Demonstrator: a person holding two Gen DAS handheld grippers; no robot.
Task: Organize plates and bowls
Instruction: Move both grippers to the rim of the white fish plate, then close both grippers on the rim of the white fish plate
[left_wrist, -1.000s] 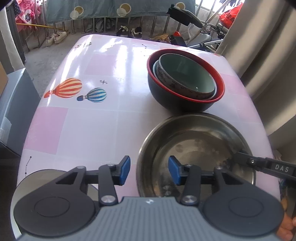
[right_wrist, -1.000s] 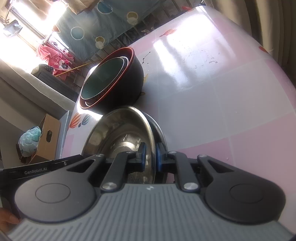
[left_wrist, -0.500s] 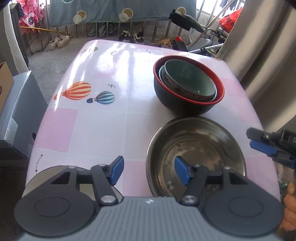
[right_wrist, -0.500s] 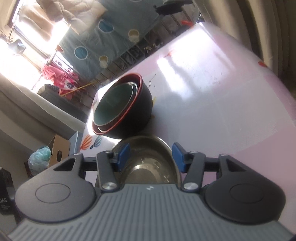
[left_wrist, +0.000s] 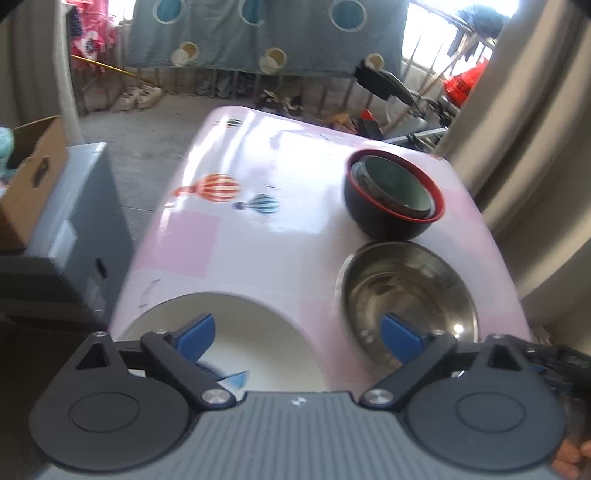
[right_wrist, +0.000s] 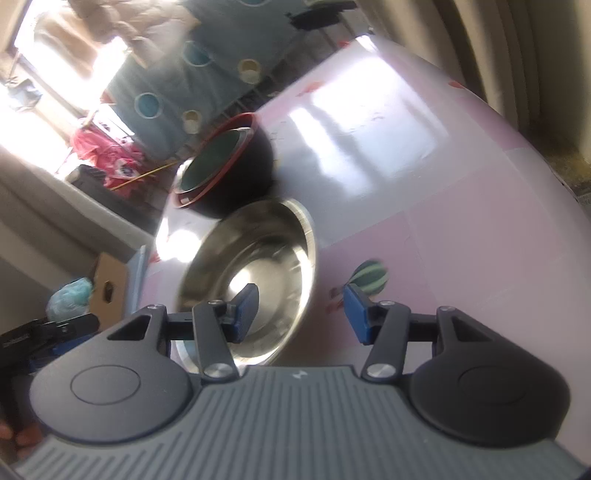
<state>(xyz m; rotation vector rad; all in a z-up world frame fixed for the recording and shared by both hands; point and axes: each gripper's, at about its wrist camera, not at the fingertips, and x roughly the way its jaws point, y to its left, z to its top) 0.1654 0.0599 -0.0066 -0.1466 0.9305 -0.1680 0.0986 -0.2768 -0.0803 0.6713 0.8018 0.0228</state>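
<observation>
A steel bowl (left_wrist: 406, 291) (right_wrist: 258, 258) sits on the pink table (left_wrist: 258, 240) near its right edge. Behind it stands a black bowl with a red rim (left_wrist: 384, 221) (right_wrist: 243, 173), with a green bowl (left_wrist: 391, 188) nested inside. A white plate (left_wrist: 251, 332) lies at the near left. My left gripper (left_wrist: 299, 334) hangs above the table between plate and steel bowl, its jaws opening wide with nothing between them. My right gripper (right_wrist: 301, 308) is open over the steel bowl's near rim, and its pads stand apart from the rim.
Curtains (left_wrist: 535, 147) hang close along the table's right side. A grey cabinet (left_wrist: 74, 221) with a cardboard box (left_wrist: 29, 177) stands left of the table. A blue cloth (left_wrist: 258, 33) hangs at the back, with shoes and clutter on the floor.
My right gripper let go of the steel bowl's rim and drew back. My left gripper pulled back and up with its jaws widening, and the white plate came into view.
</observation>
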